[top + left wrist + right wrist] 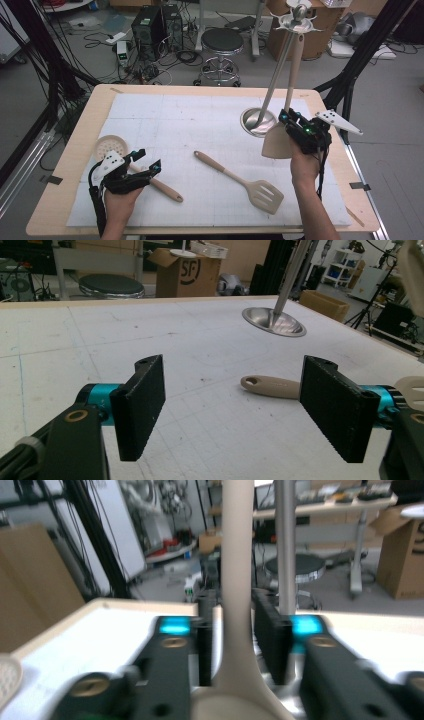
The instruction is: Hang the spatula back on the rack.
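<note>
A steel utensil stand [257, 121] rises from its round base at the right of the white mat, its pole [285, 545] reaching a hook ring at the top. A beige solid spatula [276, 142] hangs from that ring, blade down. My right gripper [289, 121] flanks the spatula's neck [237, 555]; a thin gap shows beside one pad, so it is open around the spatula. My left gripper [149, 159] rests at the front left, open wide [232, 410] with nothing between its jaws. A beige slotted turner [250, 185] lies mid-mat, its handle [272, 386] ahead of the left jaws.
A beige round skimmer [109, 146] lies under my left hand, handle pointing right. The mat covers a wooden table [75, 150]. Beyond the far edge stand a stool [222, 42], computer towers [150, 27] and cardboard boxes [320, 35].
</note>
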Tool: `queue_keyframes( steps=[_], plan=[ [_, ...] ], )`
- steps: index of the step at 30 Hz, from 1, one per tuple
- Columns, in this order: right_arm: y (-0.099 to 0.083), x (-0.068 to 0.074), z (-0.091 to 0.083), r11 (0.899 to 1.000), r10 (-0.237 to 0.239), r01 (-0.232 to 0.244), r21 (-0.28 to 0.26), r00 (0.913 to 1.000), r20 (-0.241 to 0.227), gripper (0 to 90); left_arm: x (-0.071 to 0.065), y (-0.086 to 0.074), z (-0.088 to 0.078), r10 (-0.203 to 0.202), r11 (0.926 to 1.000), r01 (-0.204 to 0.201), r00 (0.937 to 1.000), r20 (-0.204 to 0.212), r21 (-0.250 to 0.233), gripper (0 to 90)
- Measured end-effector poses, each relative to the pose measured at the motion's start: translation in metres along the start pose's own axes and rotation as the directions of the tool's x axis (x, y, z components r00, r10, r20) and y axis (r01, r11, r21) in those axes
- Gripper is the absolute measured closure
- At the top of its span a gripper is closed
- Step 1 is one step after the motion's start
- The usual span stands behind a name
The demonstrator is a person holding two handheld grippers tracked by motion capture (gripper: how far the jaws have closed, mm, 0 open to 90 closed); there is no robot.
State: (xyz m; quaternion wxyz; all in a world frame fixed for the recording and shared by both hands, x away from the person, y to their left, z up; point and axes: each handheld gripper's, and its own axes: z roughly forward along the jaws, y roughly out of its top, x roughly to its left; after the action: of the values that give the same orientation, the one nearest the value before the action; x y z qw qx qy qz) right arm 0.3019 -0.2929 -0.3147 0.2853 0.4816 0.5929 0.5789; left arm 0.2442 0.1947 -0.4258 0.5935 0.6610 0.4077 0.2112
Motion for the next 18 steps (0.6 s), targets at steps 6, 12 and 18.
queue_keyframes(
  steps=[6, 12, 18],
  plan=[
    [0.005, -0.010, -0.008, 0.995, 0.050, -0.051, -0.090, 0.9986, -0.015, 57.5, 0.000, 0.000, 0.000, 0.002, 1.0000, -0.002, 1.0000, -0.001, -0.002, 27.2],
    [0.022, -0.020, -0.015, 0.972, 0.089, -0.095, -0.217, 0.9954, -0.035, 56.9, 0.000, 0.000, 0.000, 0.003, 1.0000, -0.003, 1.0000, -0.001, 0.001, 27.3],
    [0.054, -0.021, -0.016, 0.952, 0.066, -0.081, -0.296, 0.9959, -0.062, 58.8, 0.000, -0.001, 0.000, 0.001, 1.0000, -0.001, 1.0000, -0.004, 0.001, 27.2]
  ],
)
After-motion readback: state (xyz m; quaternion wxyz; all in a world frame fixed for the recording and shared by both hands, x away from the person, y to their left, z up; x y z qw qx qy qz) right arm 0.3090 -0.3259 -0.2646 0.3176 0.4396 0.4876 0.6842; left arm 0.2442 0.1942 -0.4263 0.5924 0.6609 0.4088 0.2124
